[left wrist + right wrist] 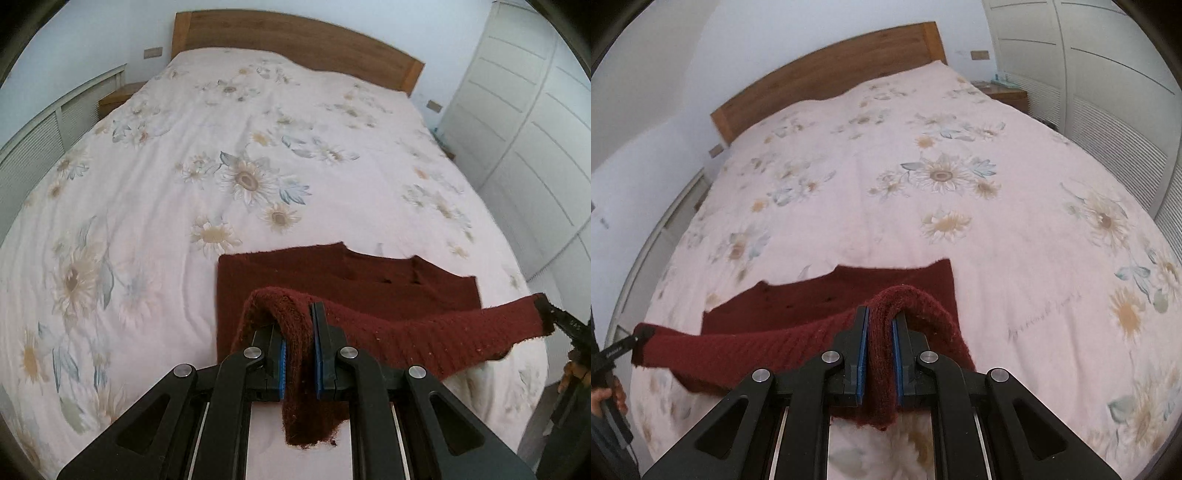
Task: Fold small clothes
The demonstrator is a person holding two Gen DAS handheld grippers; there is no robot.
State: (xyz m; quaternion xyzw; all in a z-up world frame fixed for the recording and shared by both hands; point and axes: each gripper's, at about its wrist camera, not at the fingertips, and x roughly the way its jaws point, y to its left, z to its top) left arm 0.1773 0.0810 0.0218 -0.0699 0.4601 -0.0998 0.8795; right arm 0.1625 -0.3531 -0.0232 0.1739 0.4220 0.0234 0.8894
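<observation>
A dark red knitted garment [354,280] lies near the foot of the bed, its far part flat on the cover. My left gripper [298,332] is shut on one corner of its near ribbed edge, which is lifted and drapes over the fingers. That edge stretches to the right, where the right gripper's tip [546,306] holds the other corner. In the right wrist view my right gripper [879,332] is shut on the garment [827,295], and the left gripper's tip [639,338] grips the far left end of the raised edge.
The bed [221,147] has a pink cover with a flower print and a wooden headboard [295,40]. A white wardrobe [524,129] stands on the right, a slatted white panel [44,136] on the left. A person's hand [605,397] shows at the left edge.
</observation>
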